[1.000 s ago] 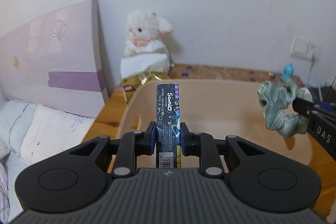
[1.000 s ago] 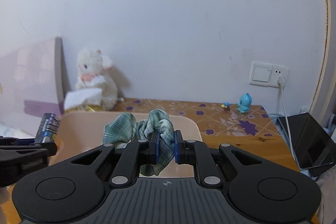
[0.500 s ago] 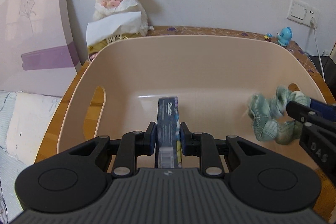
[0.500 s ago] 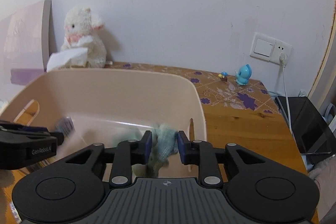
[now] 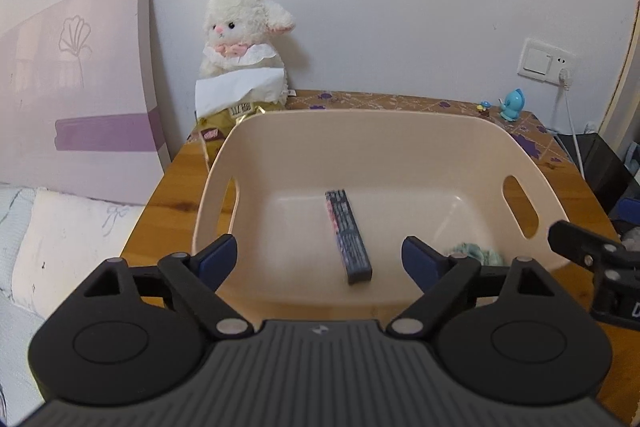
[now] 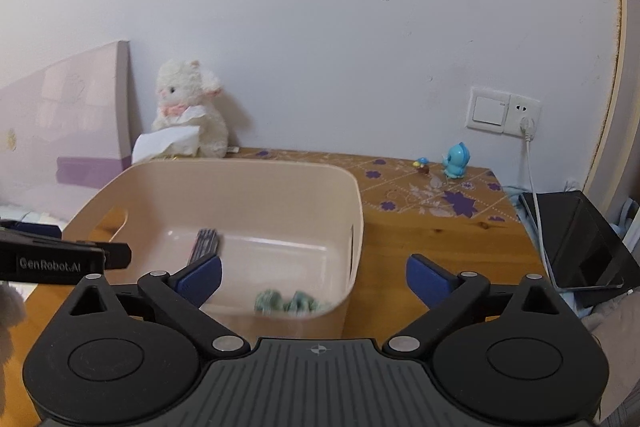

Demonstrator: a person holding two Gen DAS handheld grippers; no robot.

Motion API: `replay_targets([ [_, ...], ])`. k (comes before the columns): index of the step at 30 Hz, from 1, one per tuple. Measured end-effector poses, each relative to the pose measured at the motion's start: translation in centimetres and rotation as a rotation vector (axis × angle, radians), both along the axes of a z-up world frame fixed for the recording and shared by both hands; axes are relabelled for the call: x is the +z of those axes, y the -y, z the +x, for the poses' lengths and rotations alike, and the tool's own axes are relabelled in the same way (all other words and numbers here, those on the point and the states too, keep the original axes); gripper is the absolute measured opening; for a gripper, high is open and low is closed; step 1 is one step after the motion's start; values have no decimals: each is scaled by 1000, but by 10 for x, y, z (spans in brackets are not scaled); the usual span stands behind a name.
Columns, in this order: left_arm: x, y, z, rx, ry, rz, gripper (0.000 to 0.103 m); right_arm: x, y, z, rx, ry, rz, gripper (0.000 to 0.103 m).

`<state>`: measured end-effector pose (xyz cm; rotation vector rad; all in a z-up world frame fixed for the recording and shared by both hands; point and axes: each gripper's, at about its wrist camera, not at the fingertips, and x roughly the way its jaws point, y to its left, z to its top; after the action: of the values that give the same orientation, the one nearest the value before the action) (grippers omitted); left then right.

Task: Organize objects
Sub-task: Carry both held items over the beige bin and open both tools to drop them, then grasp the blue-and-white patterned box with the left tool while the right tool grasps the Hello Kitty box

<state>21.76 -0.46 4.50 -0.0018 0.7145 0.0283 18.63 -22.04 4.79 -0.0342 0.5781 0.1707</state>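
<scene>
A beige plastic tub [image 5: 360, 115] stands on the wooden table. A slim dark box [image 5: 348, 239] lies flat on its floor, and a green checked scrunchie [image 5: 476, 251] rests in the near right corner. My left gripper [image 5: 319, 259] hovers at the tub's near rim; its jaws are opening wide and grip nothing. In the right wrist view the same box [image 6: 206, 243] and scrunchie [image 6: 288, 301] lie in the tub [image 6: 280, 169]. My right gripper [image 6: 313, 277] is over the near right corner, jaws opening with nothing between the pads. The left gripper's finger [image 6: 60, 259] shows at the left.
A white plush lamb [image 5: 240, 39] with a tissue pack [image 5: 236, 87] sits against the wall behind the tub. A pink headboard [image 5: 80, 99] and pillow [image 5: 68, 239] are to the left. A blue figurine [image 6: 456, 161], a wall socket [image 6: 504, 109] with cable and a black box [image 6: 576, 239] are to the right.
Both grippers went from shut to wide open. The dark box left the left gripper and the scrunchie left the right one; both now lie in the tub. Both hands drew back from it.
</scene>
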Motion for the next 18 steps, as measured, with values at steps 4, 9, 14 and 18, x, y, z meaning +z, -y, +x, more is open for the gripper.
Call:
replay_targets([
  [4, -6, -5, -21, -4, -3, 5, 90, -7, 3, -18, 37, -22, -1, 103],
  [9, -15, -17, -48, -4, -13, -43, 90, -25, 9, -34, 63, -66, -17, 103],
  [14, -29, -25, -69, -2, -36, -35, 90, -52, 15, -40, 42, -122, -53, 103],
  [18, -46, -32, -80, 7, -71, -27, 90, -75, 17, -37, 13, -129, -73, 103],
])
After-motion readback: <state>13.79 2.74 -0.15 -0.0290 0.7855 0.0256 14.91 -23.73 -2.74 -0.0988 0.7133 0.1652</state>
